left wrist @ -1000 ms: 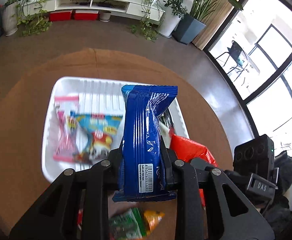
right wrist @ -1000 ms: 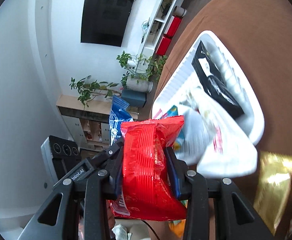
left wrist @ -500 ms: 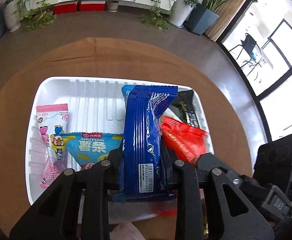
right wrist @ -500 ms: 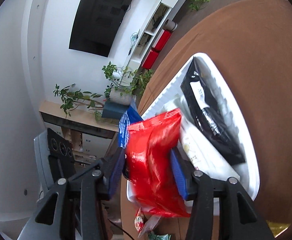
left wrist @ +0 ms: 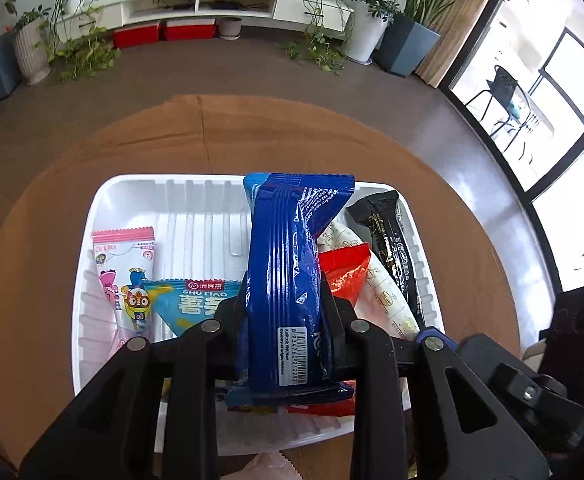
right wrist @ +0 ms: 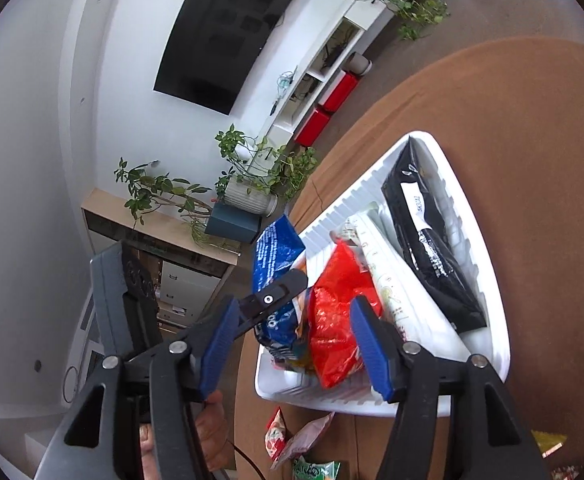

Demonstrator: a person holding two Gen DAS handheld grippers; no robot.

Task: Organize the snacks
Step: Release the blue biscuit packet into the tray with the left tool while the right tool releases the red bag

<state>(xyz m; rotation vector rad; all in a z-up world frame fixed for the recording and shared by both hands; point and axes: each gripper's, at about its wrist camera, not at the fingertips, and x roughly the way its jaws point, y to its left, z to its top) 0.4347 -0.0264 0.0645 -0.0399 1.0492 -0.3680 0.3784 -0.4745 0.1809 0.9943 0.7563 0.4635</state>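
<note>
Round brown table under my work. Behind it a white TV console with two red boxes underneath, potted plants along the wall. Black TV screen on the white wall. Big windows to one side, a chair outside. Wooden cabinet near a blue planter.

White tray on brown table
</note>
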